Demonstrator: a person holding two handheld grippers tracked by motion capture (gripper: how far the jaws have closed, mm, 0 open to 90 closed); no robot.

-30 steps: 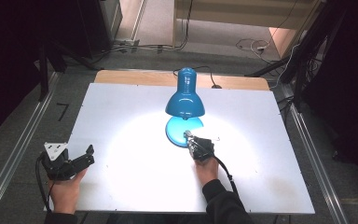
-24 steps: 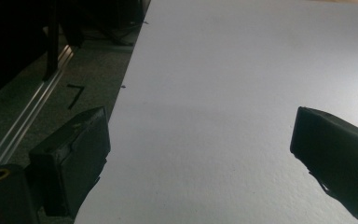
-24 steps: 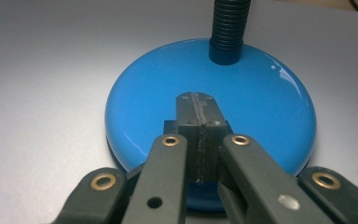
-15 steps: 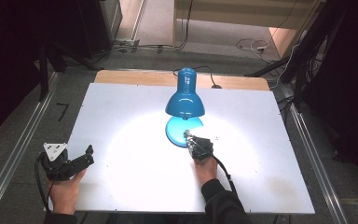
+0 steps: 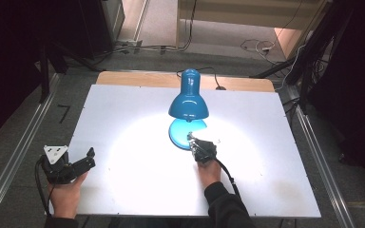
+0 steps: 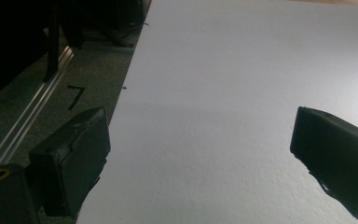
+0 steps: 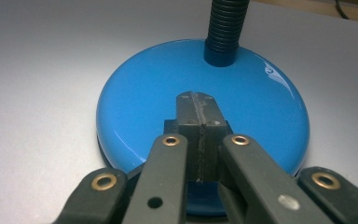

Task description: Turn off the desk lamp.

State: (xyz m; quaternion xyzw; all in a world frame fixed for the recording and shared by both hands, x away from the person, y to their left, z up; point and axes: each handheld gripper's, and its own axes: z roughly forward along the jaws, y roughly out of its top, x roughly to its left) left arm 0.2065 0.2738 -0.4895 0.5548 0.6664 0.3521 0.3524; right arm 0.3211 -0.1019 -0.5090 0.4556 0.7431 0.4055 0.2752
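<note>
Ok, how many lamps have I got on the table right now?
1. The blue lamp stands at the table's middle, toward the far edge, lit; its round base lies under the shut right gripper.

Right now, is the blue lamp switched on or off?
On. The lamp throws a bright pool of light on the white table under its shade.

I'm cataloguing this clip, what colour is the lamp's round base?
Glossy blue; the lamp base shows best in the right gripper view.
</note>
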